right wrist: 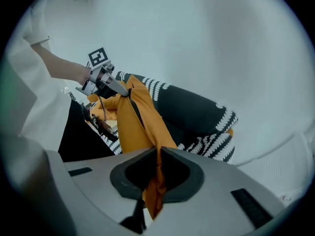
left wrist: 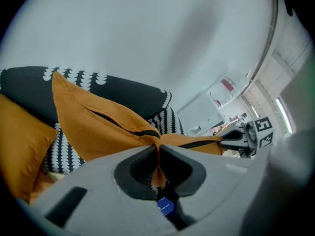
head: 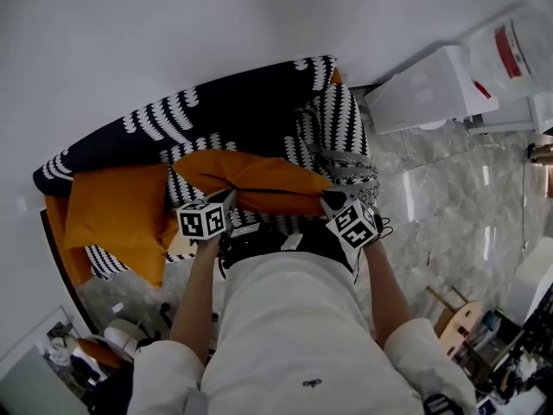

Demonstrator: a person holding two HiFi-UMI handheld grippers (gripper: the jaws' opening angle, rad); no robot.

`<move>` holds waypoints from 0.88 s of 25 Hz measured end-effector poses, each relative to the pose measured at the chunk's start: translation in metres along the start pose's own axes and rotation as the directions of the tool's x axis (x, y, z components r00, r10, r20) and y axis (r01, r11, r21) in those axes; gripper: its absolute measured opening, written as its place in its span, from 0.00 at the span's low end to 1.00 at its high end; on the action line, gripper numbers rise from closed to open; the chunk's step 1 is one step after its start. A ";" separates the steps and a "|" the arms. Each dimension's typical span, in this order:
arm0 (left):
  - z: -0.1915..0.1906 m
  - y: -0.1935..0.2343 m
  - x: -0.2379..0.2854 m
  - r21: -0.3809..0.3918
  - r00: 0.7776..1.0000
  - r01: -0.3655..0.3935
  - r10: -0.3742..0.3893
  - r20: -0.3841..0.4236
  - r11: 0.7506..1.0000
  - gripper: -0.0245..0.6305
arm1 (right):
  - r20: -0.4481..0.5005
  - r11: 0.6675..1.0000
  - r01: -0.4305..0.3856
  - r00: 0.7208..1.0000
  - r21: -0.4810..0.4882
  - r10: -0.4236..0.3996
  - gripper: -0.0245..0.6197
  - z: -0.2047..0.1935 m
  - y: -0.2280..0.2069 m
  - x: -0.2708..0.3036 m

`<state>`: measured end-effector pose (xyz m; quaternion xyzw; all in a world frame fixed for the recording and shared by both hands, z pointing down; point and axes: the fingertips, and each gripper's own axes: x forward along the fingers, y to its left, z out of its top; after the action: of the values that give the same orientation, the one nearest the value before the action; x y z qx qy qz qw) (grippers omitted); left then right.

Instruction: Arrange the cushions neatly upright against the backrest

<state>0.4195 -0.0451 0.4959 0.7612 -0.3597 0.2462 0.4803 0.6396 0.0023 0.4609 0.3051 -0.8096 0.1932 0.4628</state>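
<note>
cushion (head: 259, 180) before backrest (head: 242, 102), second cushion (head: 117, 210) left

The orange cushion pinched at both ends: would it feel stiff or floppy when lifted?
Probably floppy: the orange cushion folds and creases between the left gripper and right gripper. Likely light: small pinches of fabric seem enough to hold it.

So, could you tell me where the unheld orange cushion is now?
Head view: the loose orange cushion sits at the left end of the sofa, just left of the held cushion.
</note>
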 end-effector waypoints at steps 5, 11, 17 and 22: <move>0.039 0.015 -0.033 -0.088 0.995 -0.046 0.054 0.087 0.995 0.07 | 0.020 0.992 -0.073 0.997 -0.107 0.076 0.09 0.056 -0.030 0.017; 0.056 0.051 -0.043 -0.179 0.989 -0.102 0.119 0.091 0.979 0.07 | -0.045 0.955 -0.232 0.973 -0.183 0.227 0.09 0.098 -0.053 0.066; 0.063 0.074 -0.027 -0.246 0.986 -0.134 0.153 0.059 0.960 0.08 | -0.139 0.929 -0.350 0.932 -0.123 0.333 0.09 0.109 -0.079 0.119; 0.094 0.141 0.007 -0.308 0.969 -0.177 0.221 0.112 0.935 0.07 | -0.084 0.950 -0.190 0.981 -0.248 0.174 0.13 0.156 -0.110 0.180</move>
<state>0.3164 -0.1718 0.5396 0.6563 -0.5017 0.1813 0.5337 0.5461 -0.2282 0.5425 0.1609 -0.8379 0.1385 0.5028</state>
